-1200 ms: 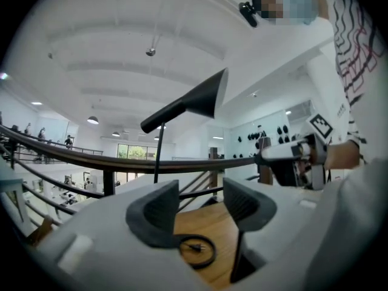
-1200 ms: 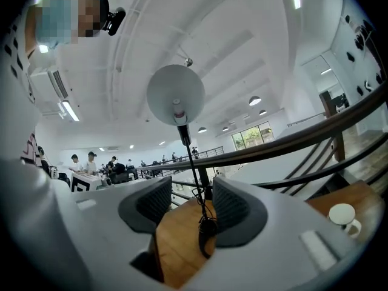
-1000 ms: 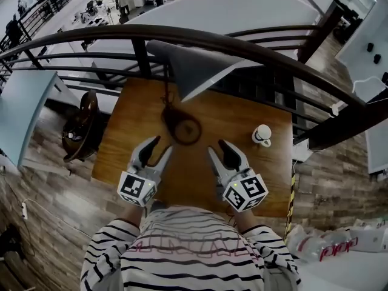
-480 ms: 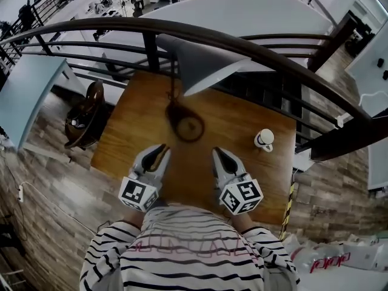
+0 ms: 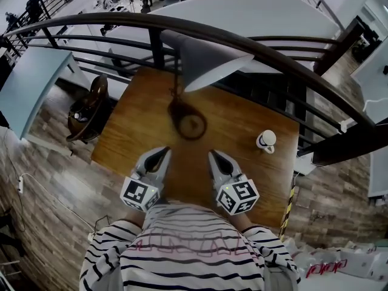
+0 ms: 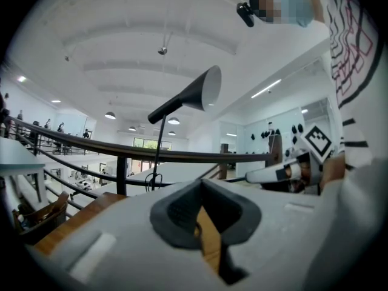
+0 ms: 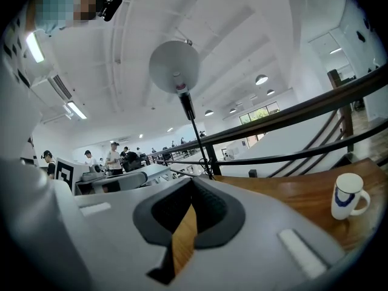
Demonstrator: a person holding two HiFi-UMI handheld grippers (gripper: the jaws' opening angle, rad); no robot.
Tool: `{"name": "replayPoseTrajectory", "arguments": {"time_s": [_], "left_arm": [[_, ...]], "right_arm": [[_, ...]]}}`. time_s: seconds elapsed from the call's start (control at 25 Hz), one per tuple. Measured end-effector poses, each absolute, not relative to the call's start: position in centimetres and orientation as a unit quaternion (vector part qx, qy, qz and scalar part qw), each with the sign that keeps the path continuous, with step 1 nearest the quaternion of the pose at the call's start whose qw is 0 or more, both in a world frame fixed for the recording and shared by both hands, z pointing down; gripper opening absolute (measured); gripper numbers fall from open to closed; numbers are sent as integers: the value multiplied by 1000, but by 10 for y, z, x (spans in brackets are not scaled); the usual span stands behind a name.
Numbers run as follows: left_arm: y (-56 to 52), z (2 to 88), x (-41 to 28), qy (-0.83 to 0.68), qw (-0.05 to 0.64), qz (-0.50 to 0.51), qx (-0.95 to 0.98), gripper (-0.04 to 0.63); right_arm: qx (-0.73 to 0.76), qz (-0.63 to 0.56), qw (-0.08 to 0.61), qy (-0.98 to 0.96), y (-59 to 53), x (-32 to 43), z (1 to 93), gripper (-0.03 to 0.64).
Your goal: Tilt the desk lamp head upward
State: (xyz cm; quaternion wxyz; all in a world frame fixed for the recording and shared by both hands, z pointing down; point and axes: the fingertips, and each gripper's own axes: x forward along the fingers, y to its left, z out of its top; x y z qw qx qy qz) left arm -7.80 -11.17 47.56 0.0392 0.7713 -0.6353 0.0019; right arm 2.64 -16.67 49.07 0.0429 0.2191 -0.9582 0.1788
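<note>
While my left gripper (image 5: 161, 154) and right gripper (image 5: 214, 157) sit pinched shut, empty, open table (image 5: 136, 123) separates them from the lamp (image 5: 204, 62).

No text reads clearly: pink lettering on the black-and-white striped shirt (image 5: 188, 250) and red print on the white plastic package (image 5: 330, 264) are illegible.

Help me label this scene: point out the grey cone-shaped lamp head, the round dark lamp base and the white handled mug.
Grey cone-shaped lamp head (image 5: 203, 62): head view, middle of the cone.
Round dark lamp base (image 5: 190, 125): head view, centre of disc.
White handled mug (image 5: 265, 140): head view, its top.
</note>
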Motion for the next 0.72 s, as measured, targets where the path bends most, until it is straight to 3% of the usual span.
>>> {"name": "replayPoseTrajectory", "arguments": {"time_s": [0.72], "left_arm": [[-125,483,-56,-615,44,23,787,3]], "right_arm": [[212,184,53,-958,-173,35,494,0]]}}
